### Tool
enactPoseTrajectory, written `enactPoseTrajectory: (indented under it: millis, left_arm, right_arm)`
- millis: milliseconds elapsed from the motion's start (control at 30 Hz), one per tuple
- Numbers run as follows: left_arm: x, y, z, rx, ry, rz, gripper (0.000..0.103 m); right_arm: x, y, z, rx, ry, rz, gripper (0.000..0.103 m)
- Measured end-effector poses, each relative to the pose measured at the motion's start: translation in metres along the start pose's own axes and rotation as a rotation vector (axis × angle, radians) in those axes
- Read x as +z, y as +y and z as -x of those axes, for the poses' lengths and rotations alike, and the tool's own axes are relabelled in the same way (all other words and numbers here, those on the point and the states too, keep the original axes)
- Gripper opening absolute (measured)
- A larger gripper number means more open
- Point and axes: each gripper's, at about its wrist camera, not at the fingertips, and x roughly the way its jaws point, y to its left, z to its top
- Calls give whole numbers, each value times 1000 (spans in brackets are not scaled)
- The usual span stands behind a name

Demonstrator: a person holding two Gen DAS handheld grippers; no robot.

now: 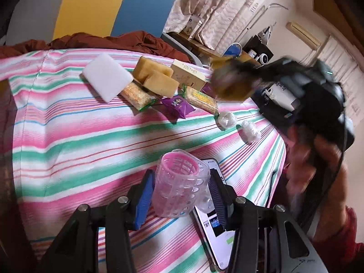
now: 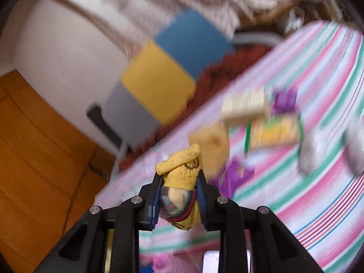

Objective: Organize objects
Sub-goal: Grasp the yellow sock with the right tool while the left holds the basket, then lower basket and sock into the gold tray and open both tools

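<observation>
My left gripper (image 1: 180,183) is shut on a clear pink-rimmed plastic cup (image 1: 180,183) and holds it above the striped bedsheet (image 1: 79,141). My right gripper (image 2: 179,182) is shut on a yellow rolled sock (image 2: 182,170); in the left wrist view it is a blurred dark shape (image 1: 307,95) with the sock (image 1: 232,84) at the right, above the bed. On the sheet lie a white sponge block (image 1: 108,76), two yellow sponges (image 1: 157,76), a cream box (image 1: 187,74), snack packets (image 1: 138,96), a purple packet (image 1: 177,105) and two clear wrapped lumps (image 1: 227,119).
A phone (image 1: 216,227) lies on the sheet under my left gripper. A rust-red blanket (image 1: 109,39) is bunched at the far edge of the bed. A wooden shelf with a blue cup (image 1: 233,50) stands behind the bed. The right wrist view shows wooden floor (image 2: 34,147) at the left.
</observation>
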Motion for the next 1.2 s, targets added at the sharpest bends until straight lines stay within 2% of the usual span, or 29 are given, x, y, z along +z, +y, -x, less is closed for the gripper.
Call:
enactPoseTrajectory:
  millis: [67, 133, 233, 433, 567, 733, 833, 967, 1100, 1133, 1200]
  left_arm:
    - [0, 8, 6, -22, -13, 45, 48]
    - [-1, 16, 14, -31, -31, 91, 48]
    - [4, 31, 33, -53, -84, 161, 48]
    - [13, 66, 93, -33, -212, 273, 48]
    - [15, 95, 133, 48, -289, 315, 48]
    - [16, 149, 177, 197, -355, 380, 48]
    - [19, 184, 192, 309, -339, 433, 48]
    - [22, 225, 199, 397, -296, 501, 48]
    - [17, 265, 200, 431, -259, 582, 50]
    - [16, 272, 199, 428, -254, 597, 54]
    - [13, 278, 200, 429, -258, 617, 69]
  right_arm:
    - [19, 12, 25, -13, -87, 29, 27]
    - [31, 31, 39, -8, -139, 84, 27]
    - [29, 55, 48, -13, -140, 161, 27]
    - [-27, 81, 22, 66, 1, 186, 27]
    - [-68, 94, -11, 131, 143, 191, 27]
    - [-110, 125, -38, 221, 272, 241, 27]
    - [-129, 145, -49, 261, 329, 275, 27]
    - [-158, 169, -59, 304, 412, 340, 27]
    - [-185, 191, -66, 316, 472, 427, 27]
    - [-192, 195, -67, 317, 485, 450, 27]
    - [-201, 199, -69, 314, 507, 478, 28]
